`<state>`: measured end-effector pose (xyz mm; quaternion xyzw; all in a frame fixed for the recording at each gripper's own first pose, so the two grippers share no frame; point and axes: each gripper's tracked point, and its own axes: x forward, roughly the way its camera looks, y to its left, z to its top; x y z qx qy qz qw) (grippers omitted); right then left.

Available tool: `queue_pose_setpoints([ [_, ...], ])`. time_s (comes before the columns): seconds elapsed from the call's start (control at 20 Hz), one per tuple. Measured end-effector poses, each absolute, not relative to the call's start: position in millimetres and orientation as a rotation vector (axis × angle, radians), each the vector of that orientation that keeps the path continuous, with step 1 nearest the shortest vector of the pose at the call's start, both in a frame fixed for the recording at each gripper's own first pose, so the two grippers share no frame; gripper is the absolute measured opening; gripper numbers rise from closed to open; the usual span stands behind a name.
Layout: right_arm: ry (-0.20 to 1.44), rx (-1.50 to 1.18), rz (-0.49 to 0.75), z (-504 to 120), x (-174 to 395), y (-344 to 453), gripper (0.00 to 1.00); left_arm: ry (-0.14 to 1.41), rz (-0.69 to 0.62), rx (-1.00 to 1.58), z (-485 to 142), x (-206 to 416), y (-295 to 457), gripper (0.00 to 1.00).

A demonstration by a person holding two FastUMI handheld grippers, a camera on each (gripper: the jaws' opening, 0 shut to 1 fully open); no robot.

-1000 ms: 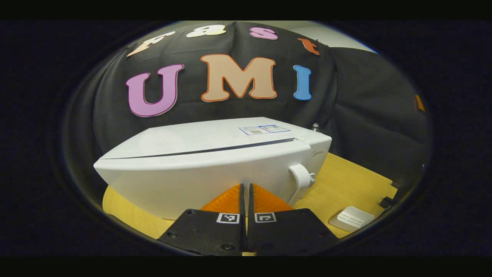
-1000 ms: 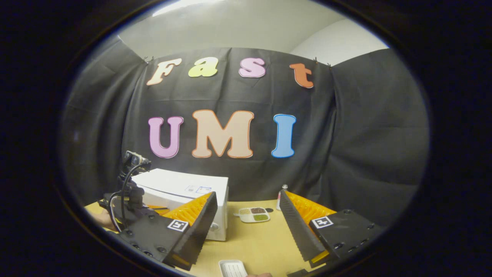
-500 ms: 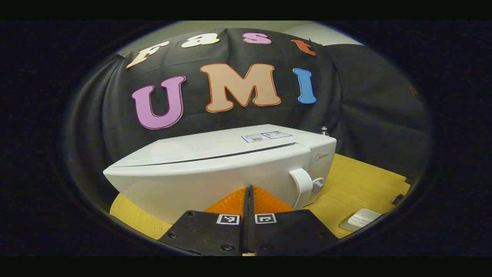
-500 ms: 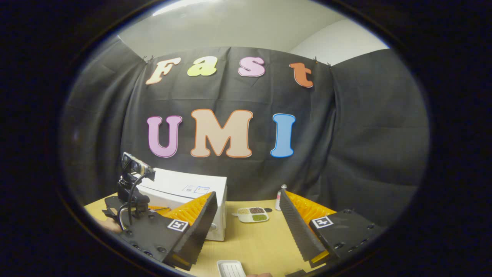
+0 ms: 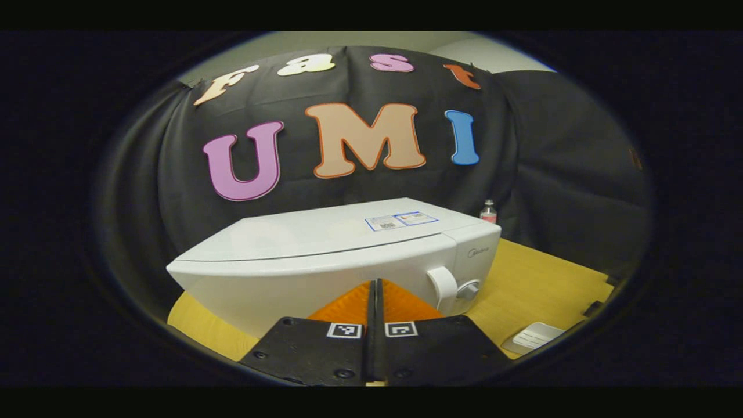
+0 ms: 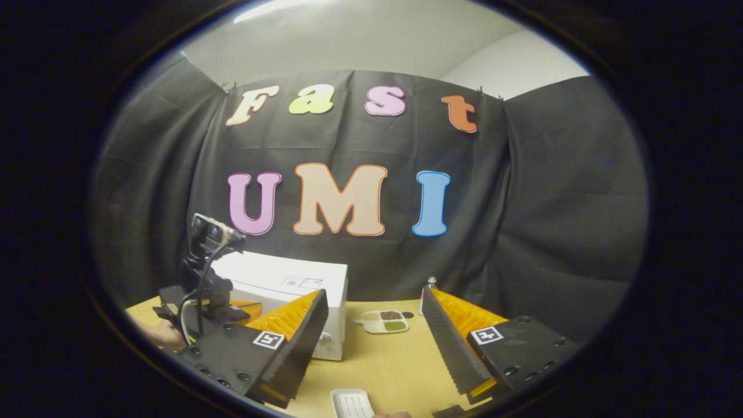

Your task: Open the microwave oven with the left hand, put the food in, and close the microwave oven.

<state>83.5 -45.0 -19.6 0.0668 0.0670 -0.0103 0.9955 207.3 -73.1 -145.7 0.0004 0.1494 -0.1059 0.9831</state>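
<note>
A wooden table (image 5: 540,278) carries a white microwave (image 5: 325,255), which stands at its left part, in front of the black cloth wall. In the left gripper view the microwave door (image 5: 302,284) looks shut, with its handle (image 5: 444,285) and a round knob (image 5: 468,289) at the right end of the front. The left gripper (image 5: 375,287) hangs just before the door, apart from it, its two fingers pressed together with nothing between them. In the right gripper view the same gripper, with its camera mast, shows at the left of the microwave (image 6: 290,284), with the hand (image 6: 162,335) that holds it below. The right gripper (image 6: 374,325) hovers above the table (image 6: 395,360), well back from the microwave, fingers spread wide and holding nothing. Between those fingers, farther off, a divided food tray (image 6: 383,321) lies on the table to the right of the microwave. A small white dish (image 6: 351,403) sits at the near edge; it also appears at the lower right in the left gripper view (image 5: 534,337). A small bottle (image 5: 488,211) stands behind the microwave's right corner.
</note>
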Motion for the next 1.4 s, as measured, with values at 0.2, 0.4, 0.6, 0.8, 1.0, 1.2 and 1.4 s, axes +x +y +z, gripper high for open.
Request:
queue_pose_setpoints([
  [0.2, 0.129, 0.145, -0.024, -16.6, 83.9, -43.2, 0.92, 0.251, -0.195, -0.047, -100.6, 171.4, -55.8, 0.00],
  [0.4, 0.114, 0.152, -0.014, -8.8, 83.4, -33.8, 1.00, 0.199, -0.156, -0.072, -52.9, 131.1, -25.8, 0.02],
  [0.6, 0.102, 0.165, 0.015, 1.0, 78.8, -16.9, 0.92, 0.124, -0.108, -0.058, -17.9, 101.1, 4.2, 0.00],
  [0.8, 0.084, 0.161, 0.034, 15.2, 71.3, -2.7, 0.92, 0.105, -0.071, -0.064, 1.8, 77.8, 27.2, 0.00],
  [1.0, 0.056, 0.130, 0.051, 33.0, 63.9, 9.1, 0.92, 0.080, -0.099, -0.096, 19.0, 60.4, 28.3, 0.34],
  [1.2, 0.025, 0.138, 0.060, 53.2, 52.9, 15.2, 0.92, 0.077, -0.083, -0.062, 20.3, 49.2, 39.1, 0.94],
  [1.4, 0.013, 0.137, 0.051, 63.1, 45.9, 14.0, 0.92, 0.100, -0.060, -0.077, 18.2, 37.0, 44.8, 0.95],
])
